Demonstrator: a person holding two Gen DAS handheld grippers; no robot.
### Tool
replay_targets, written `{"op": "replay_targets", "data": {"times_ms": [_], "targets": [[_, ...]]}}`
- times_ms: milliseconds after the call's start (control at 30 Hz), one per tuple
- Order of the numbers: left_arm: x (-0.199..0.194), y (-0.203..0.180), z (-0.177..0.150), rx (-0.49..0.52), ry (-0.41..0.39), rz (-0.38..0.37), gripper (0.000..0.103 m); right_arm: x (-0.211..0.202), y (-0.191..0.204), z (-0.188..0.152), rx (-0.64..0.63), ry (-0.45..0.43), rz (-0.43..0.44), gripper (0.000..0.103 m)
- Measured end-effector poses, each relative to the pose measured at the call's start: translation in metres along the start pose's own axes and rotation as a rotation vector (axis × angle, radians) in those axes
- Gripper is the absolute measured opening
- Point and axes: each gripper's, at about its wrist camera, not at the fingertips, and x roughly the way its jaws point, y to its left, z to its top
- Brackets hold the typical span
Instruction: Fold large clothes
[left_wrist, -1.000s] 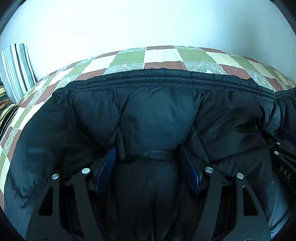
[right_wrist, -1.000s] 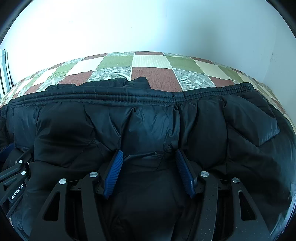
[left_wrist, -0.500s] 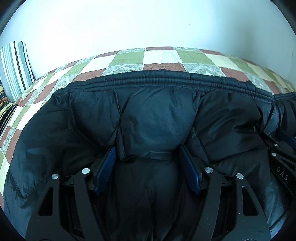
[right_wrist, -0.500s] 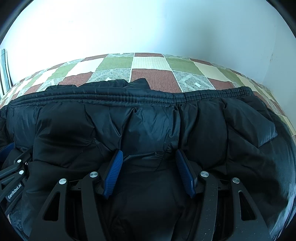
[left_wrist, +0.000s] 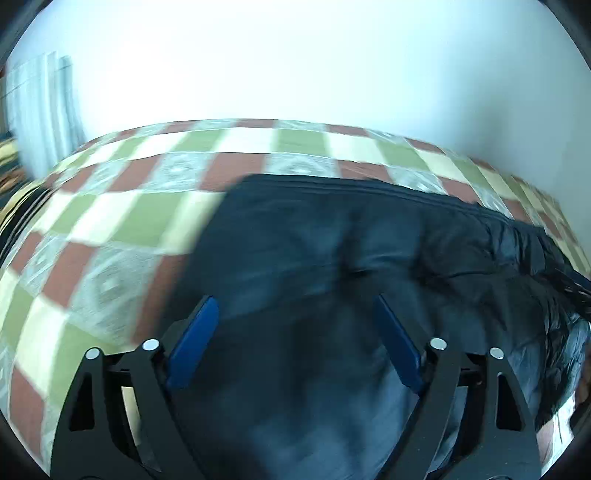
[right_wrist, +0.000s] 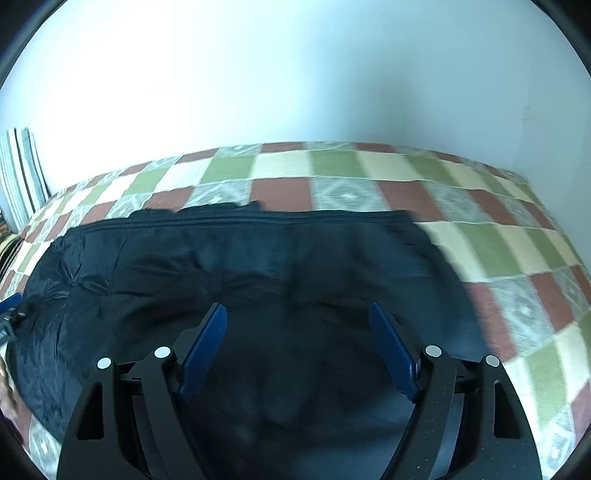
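A black puffer jacket (left_wrist: 369, 251) lies folded on a checked bedspread (left_wrist: 122, 221), its elastic hem toward the wall. It also shows in the right wrist view (right_wrist: 258, 266). My left gripper (left_wrist: 295, 317) is open above the jacket's left part, blue pads (left_wrist: 192, 343) wide apart, nothing between them. My right gripper (right_wrist: 297, 325) is open above the jacket's right part, blue pads (right_wrist: 393, 347) wide apart and empty. Both views are motion-blurred.
The checked bedspread (right_wrist: 498, 240) reaches a white wall (right_wrist: 295, 74) behind. A striped pillow (right_wrist: 22, 173) leans at the far left. The wall corner closes the bed on the right.
Both grippers have let go of the jacket and pulled back and up. Their jaws are wider. More bedspread shows around the jacket, which now lies flat.
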Motion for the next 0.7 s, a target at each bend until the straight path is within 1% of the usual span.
{"op": "replay_targets", "data": {"times_ms": [100, 133, 200, 300, 433, 500, 600, 700], "targets": [[-0.016, 0.039, -0.014, -0.085, 0.01, 0.011, 0.088, -0.021, -0.041, -0.008, 0.045, -0.001, -0.037, 0.079], [-0.021, 0.054, -0.024, -0.13, 0.023, 0.012, 0.088, -0.025, -0.055, -0.013, 0.065, 0.009, -0.046, 0.08], [-0.027, 0.071, -0.037, -0.175, 0.047, 0.005, 0.089, -0.028, -0.078, -0.024, 0.097, 0.041, -0.05, 0.08], [-0.03, 0.089, -0.058, -0.242, 0.075, -0.036, 0.091, -0.024, -0.105, -0.043, 0.158, 0.088, -0.036, 0.08], [-0.02, 0.094, -0.07, -0.336, 0.111, -0.15, 0.091, -0.01, -0.124, -0.058, 0.254, 0.144, 0.026, 0.08], [-0.013, 0.091, -0.07, -0.349, 0.114, -0.193, 0.091, -0.004, -0.127, -0.064, 0.292, 0.162, 0.053, 0.08], [-0.004, 0.086, -0.07, -0.349, 0.109, -0.184, 0.091, 0.007, -0.126, -0.067, 0.301, 0.177, 0.057, 0.085], [0.009, 0.086, -0.071, -0.383, 0.136, -0.185, 0.091, 0.016, -0.13, -0.071, 0.321, 0.188, 0.071, 0.088]]}}
